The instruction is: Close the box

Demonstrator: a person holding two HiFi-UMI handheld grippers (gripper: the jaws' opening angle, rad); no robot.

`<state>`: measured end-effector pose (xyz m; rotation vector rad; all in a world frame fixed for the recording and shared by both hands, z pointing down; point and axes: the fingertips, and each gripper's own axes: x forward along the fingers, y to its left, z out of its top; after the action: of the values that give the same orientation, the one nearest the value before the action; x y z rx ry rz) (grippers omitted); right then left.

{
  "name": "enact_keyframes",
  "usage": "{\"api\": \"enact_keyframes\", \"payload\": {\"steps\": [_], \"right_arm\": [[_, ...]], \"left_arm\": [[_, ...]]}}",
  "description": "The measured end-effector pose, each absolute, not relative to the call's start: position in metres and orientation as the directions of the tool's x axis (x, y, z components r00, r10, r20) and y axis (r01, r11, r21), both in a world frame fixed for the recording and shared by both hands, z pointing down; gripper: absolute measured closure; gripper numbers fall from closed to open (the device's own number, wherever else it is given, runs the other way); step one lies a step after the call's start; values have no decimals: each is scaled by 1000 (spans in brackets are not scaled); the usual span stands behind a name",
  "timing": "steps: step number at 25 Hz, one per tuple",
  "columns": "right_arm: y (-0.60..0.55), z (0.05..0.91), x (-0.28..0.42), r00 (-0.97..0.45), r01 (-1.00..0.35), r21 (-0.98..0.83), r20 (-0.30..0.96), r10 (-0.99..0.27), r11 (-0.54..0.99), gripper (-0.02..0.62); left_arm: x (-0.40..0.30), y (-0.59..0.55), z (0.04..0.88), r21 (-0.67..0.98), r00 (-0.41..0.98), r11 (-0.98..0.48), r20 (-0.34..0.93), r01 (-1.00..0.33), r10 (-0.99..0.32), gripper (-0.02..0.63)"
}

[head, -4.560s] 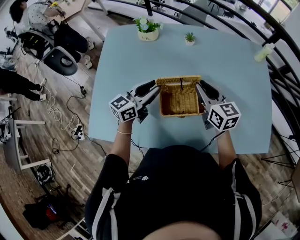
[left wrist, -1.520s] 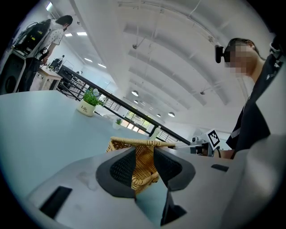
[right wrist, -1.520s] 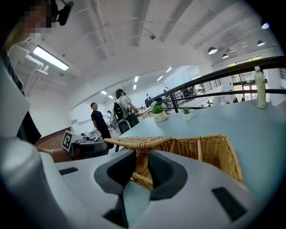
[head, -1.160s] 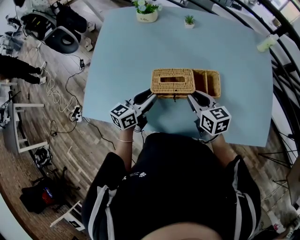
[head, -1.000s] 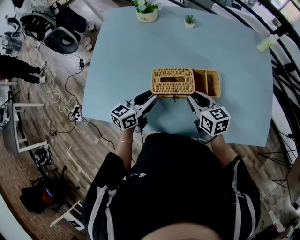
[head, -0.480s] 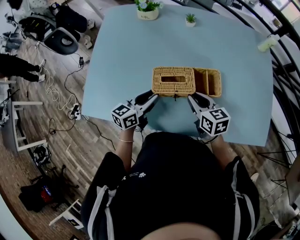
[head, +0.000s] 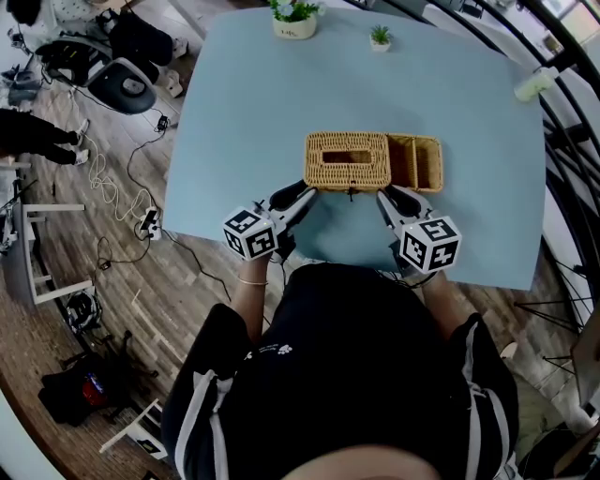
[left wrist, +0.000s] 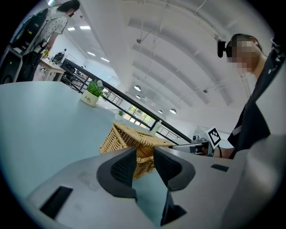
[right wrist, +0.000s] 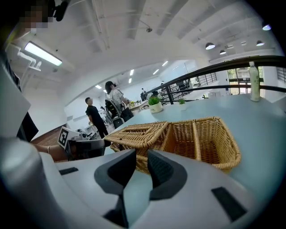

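Note:
A wicker box (head: 347, 161) lies on the light blue table (head: 244, 112). Its slotted lid (right wrist: 142, 131) rests flat over the left part, and a compartment (head: 418, 164) at the right stands uncovered. My left gripper (head: 306, 195) is just short of the box's near left corner, open and empty. My right gripper (head: 385, 198) is near the front edge, below the seam between lid and uncovered compartment, also open and empty. In the left gripper view the jaws (left wrist: 144, 163) frame the box (left wrist: 129, 139) a little way ahead. The right gripper's jaws (right wrist: 142, 167) point at the lidded part.
A potted plant (head: 293, 21) and a smaller one (head: 380, 37) stand at the table's far edge. A pale bottle (head: 532, 86) stands at the far right corner by a dark railing. Office chairs (head: 117, 75) and cables lie on the wooden floor to the left. People stand in the background (right wrist: 94, 117).
The lid stood upright several seconds ago and now lies flat on the box. Both grippers have drawn back slightly from the box. Over the last second nothing has visibly moved.

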<state>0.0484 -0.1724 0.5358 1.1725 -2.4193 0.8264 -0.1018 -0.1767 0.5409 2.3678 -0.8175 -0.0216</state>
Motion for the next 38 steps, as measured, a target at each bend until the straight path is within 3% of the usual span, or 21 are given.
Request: {"api": "enact_keyframes", "payload": {"steps": [24, 29, 32, 38], "right_arm": [[-172, 530, 54, -611, -791, -408, 487, -625, 456, 515], [-180, 517, 49, -599, -799, -394, 458, -657, 454, 548], [-185, 509, 48, -591, -804, -384, 437, -678, 453, 592], [-193, 485, 50, -569, -818, -346, 364, -738, 460, 595]], "left_arm": [[-107, -170, 551, 565, 790, -582, 234, -585, -567, 495], [-117, -174, 545, 520, 766, -586, 245, -621, -594, 497], [-123, -180, 534, 485, 743, -587, 232, -648, -628, 515], [-134, -195, 492, 413, 698, -600, 137, -685, -703, 569]]}}
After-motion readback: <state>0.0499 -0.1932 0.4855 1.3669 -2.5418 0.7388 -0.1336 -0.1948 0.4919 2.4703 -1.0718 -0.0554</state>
